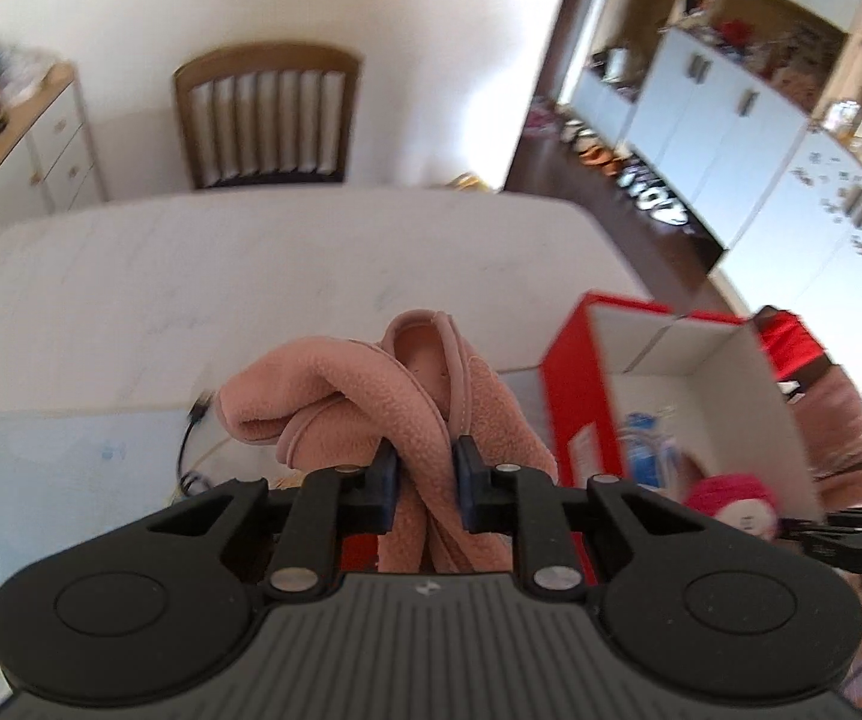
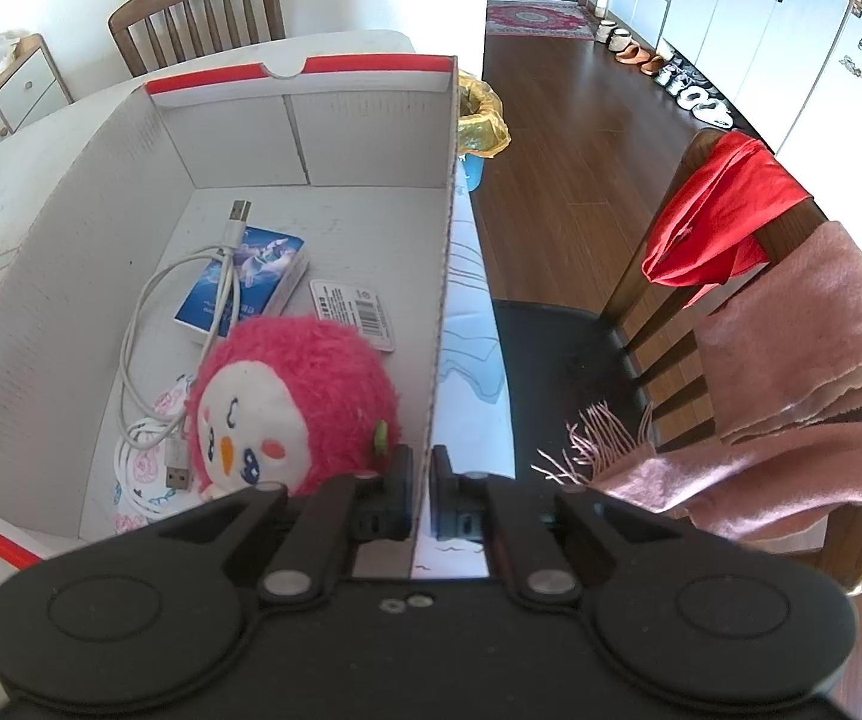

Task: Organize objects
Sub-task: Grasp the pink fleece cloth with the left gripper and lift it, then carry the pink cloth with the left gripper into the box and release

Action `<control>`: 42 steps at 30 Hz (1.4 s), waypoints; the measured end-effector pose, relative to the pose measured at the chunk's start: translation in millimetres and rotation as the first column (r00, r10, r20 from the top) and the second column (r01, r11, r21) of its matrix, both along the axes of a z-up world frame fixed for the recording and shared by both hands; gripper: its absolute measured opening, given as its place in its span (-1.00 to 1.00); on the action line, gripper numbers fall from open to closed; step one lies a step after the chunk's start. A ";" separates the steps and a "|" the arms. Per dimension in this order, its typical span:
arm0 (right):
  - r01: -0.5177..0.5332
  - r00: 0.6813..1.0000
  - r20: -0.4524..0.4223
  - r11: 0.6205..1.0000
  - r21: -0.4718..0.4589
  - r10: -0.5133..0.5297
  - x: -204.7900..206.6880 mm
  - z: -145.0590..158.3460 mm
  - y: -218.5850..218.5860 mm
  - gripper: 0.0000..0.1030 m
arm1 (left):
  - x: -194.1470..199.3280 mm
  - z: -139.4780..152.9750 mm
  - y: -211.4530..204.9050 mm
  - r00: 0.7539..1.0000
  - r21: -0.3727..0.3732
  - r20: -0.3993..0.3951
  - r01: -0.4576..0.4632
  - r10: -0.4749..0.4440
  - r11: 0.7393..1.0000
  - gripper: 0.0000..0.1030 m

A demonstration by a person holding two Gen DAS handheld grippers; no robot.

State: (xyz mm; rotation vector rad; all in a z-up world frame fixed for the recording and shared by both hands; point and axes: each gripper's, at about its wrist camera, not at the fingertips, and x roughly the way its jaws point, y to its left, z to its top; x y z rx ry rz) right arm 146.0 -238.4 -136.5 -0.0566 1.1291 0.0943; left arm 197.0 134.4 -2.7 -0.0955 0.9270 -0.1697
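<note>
My left gripper [image 1: 424, 474] is shut on a pink fleece slipper [image 1: 407, 384] and holds it above the white table [image 1: 191, 276], left of the red-and-white cardboard box [image 1: 575, 396]. My right gripper [image 2: 422, 477] is shut on the box's right wall [image 2: 446, 240]. Inside the box lie a pink plush toy [image 2: 293, 402], a white USB cable [image 2: 143, 336], a blue card pack [image 2: 251, 276] and a barcode tag [image 2: 353, 312]. The plush also shows in the left wrist view [image 1: 731, 498].
A black cable [image 1: 191, 432] lies on the table left of the slipper. A wooden chair [image 1: 269, 114] stands at the far side. Another chair [image 2: 731, 324] at the right carries a red cloth [image 2: 713, 222] and a pink scarf [image 2: 791, 396]. A bin with a yellow bag [image 2: 482, 120] stands behind the box.
</note>
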 end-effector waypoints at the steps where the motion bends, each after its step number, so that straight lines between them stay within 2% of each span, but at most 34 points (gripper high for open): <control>1: 0.000 1.000 0.000 1.000 0.000 0.000 0.1 0.0 -0.1 -0.91 | -0.7 7.5 -6.6 1.000 -0.001 0.012 0.026 -0.026 1.000 -0.65; 4: 0.000 1.000 0.000 1.000 0.000 0.000 0.0 -0.1 -0.3 -0.91 | -2.1 23.0 -28.0 0.994 -0.002 0.039 0.101 -0.101 0.995 -0.65; 9: 0.000 1.000 -0.001 1.000 0.001 0.000 0.0 -0.1 -0.1 -0.91 | 2.2 37.1 -76.7 0.971 -0.001 0.069 0.231 -0.230 0.973 -0.65; 19: 0.001 1.000 0.000 1.000 0.003 -0.001 0.7 0.1 0.3 -0.91 | 19.4 27.4 -171.2 0.895 0.035 0.081 0.437 -0.438 0.899 -0.65; 23: 0.000 1.000 0.000 1.000 0.001 0.000 1.1 0.3 0.9 -0.91 | 25.0 11.2 -200.7 0.875 0.066 0.067 0.476 -0.480 0.877 -0.65; 29: -0.001 1.000 0.000 1.000 0.001 0.001 1.0 0.2 0.7 -0.91 | 32.5 -21.3 -227.5 0.859 0.112 0.017 0.507 -0.512 0.854 -0.65; 38: -0.003 1.000 -0.001 1.000 -0.001 0.003 2.0 -0.4 1.4 -0.91 | 43.9 -70.9 -236.4 0.857 0.209 -0.049 0.510 -0.512 0.834 -0.65; 42: -0.003 1.000 -0.001 1.000 -0.001 0.003 2.1 -0.3 1.0 -0.91 | 52.0 -87.6 -235.9 0.861 0.227 -0.089 0.506 -0.500 0.832 -0.65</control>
